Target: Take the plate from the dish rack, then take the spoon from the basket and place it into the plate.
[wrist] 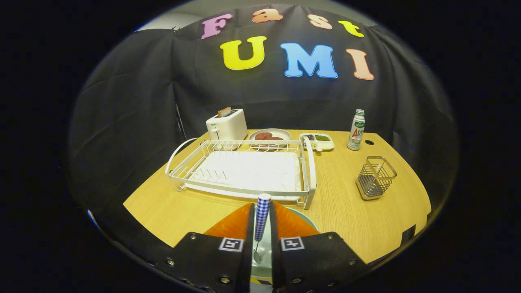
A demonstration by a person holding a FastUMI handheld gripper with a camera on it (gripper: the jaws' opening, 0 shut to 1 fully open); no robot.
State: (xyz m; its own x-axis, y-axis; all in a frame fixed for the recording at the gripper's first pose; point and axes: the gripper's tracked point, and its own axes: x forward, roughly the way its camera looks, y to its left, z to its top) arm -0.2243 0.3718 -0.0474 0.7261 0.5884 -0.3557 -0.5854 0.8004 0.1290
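Observation:
My gripper (262, 228) is shut on the spoon (261, 217), whose blue-and-white checked handle sticks up between the fingers while its small metal bowl hangs down low. Right under the fingers lies the pale green plate (306, 219) on the wooden table, mostly hidden by them. The white wire dish rack (244, 171) stands just beyond the fingers and holds nothing. The metal wire basket (375, 178) stands to the right of the rack, with nothing in it.
Behind the rack stand a white toaster (226, 124), a plate with brown patties (269, 136) and a small divided dish (317, 141). A green-labelled bottle (356, 130) stands back right. Bare wooden table (171, 207) lies left of the fingers.

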